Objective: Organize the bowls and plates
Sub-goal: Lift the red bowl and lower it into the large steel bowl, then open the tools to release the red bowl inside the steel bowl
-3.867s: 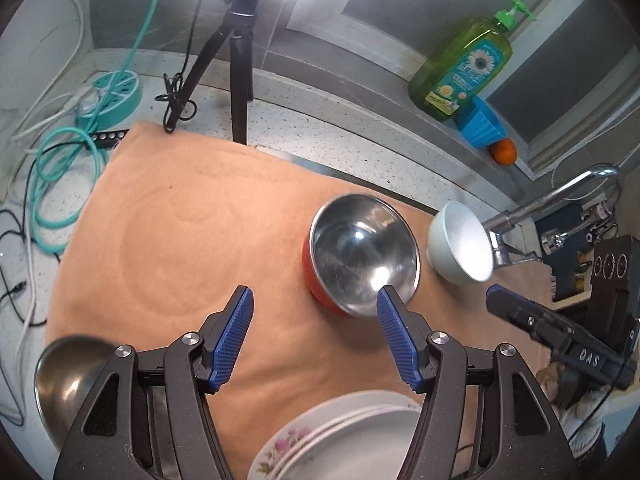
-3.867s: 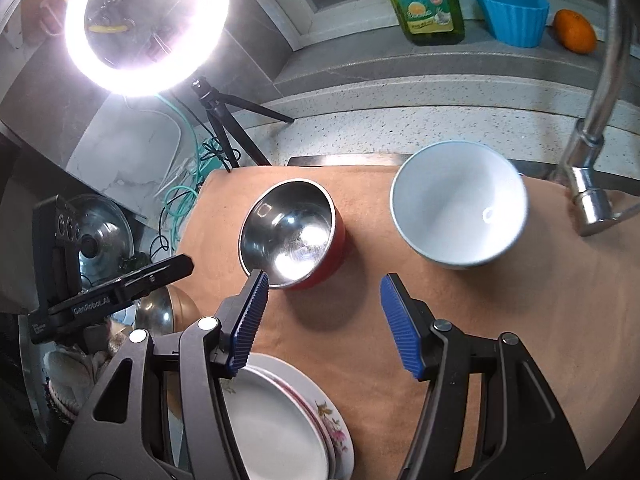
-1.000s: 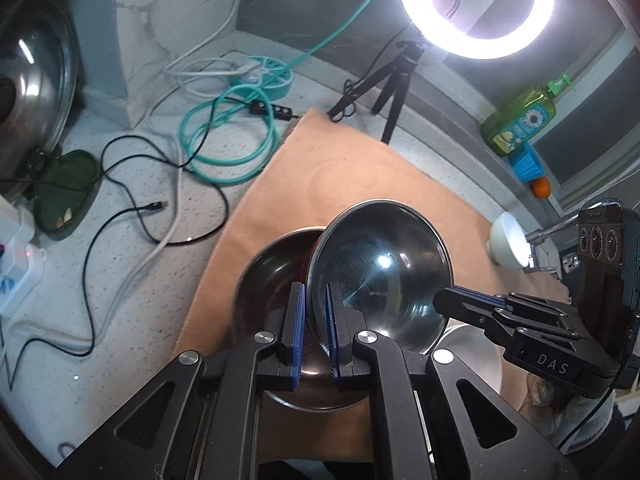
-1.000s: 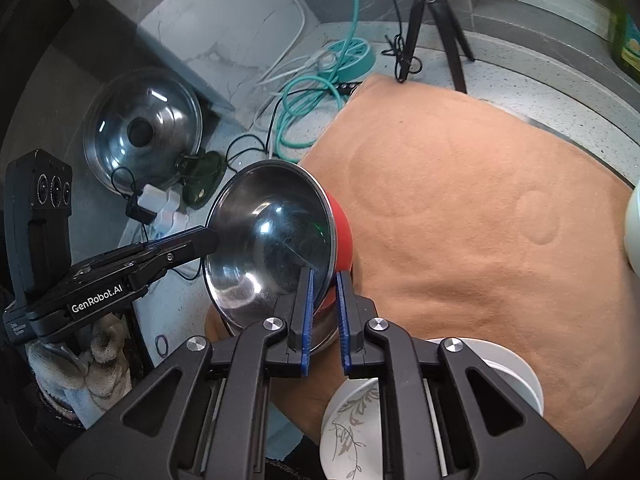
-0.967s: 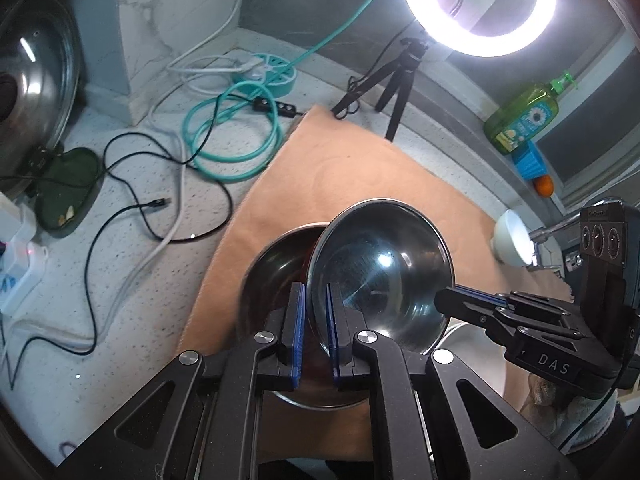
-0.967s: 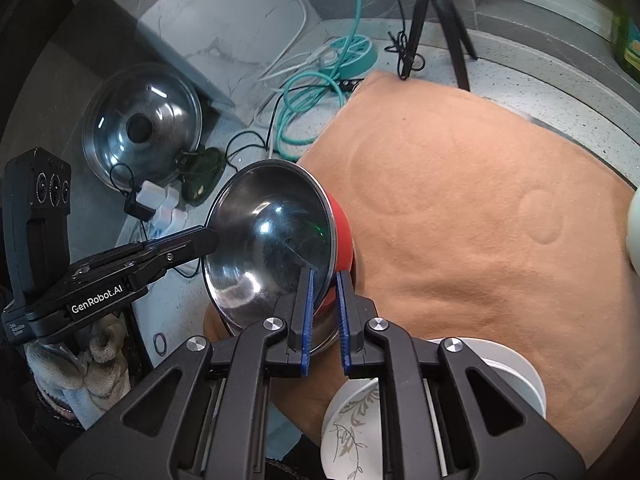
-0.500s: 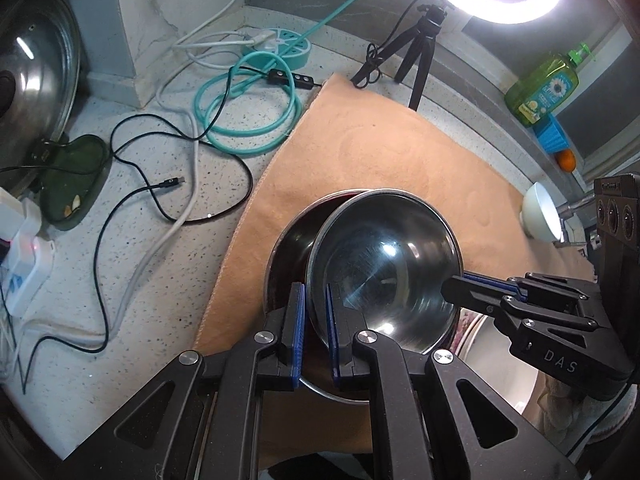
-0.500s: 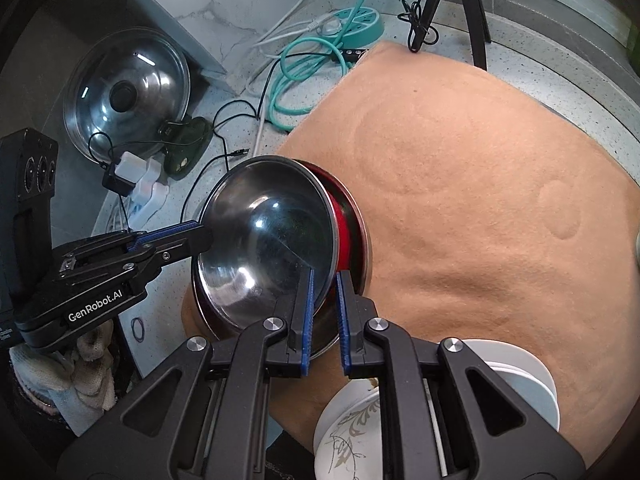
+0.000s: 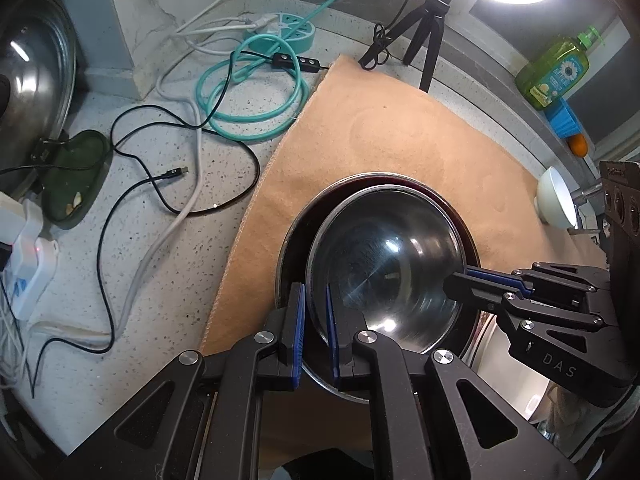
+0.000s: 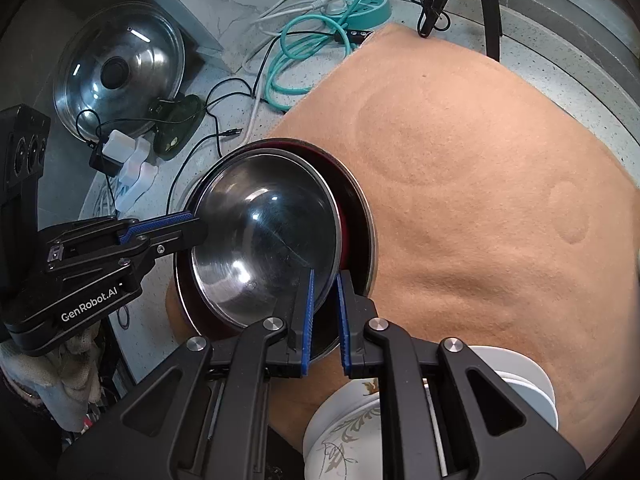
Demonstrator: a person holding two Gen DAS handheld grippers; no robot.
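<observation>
A speckled grey stone surface (image 9: 120, 264) carries a soft tan cloth mat (image 9: 380, 136), its nap pressed with round rings. Near the mat's edge sits the larger steel bowl (image 9: 292, 240), a wide polished basin with a thin rolled rim. Inside it, tilted and not fully seated, is the red-sided steel bowl (image 9: 384, 264), smaller, mirror-smooth within, with a sliver of red outer wall showing at the rim in the right wrist view.

Both grippers hold that smaller bowl by its rim from opposite sides. The left gripper (image 9: 315, 332) has its blue ribbed pads pinched nearly together on the near edge; the right gripper (image 10: 324, 316) is clamped just as narrowly on the other side.

The step in hand looks like nesting the bowls, and it is almost done. The next move probably calls for levelling the inner bowl until it rests in the larger one, then easing both pairs of pads apart without dragging the slick rim.

A stack of white plates (image 10: 520, 372), glossy with a floral print, lies beside the bowls, and a white ceramic bowl (image 9: 554, 200) stands well apart at the mat's far end.
</observation>
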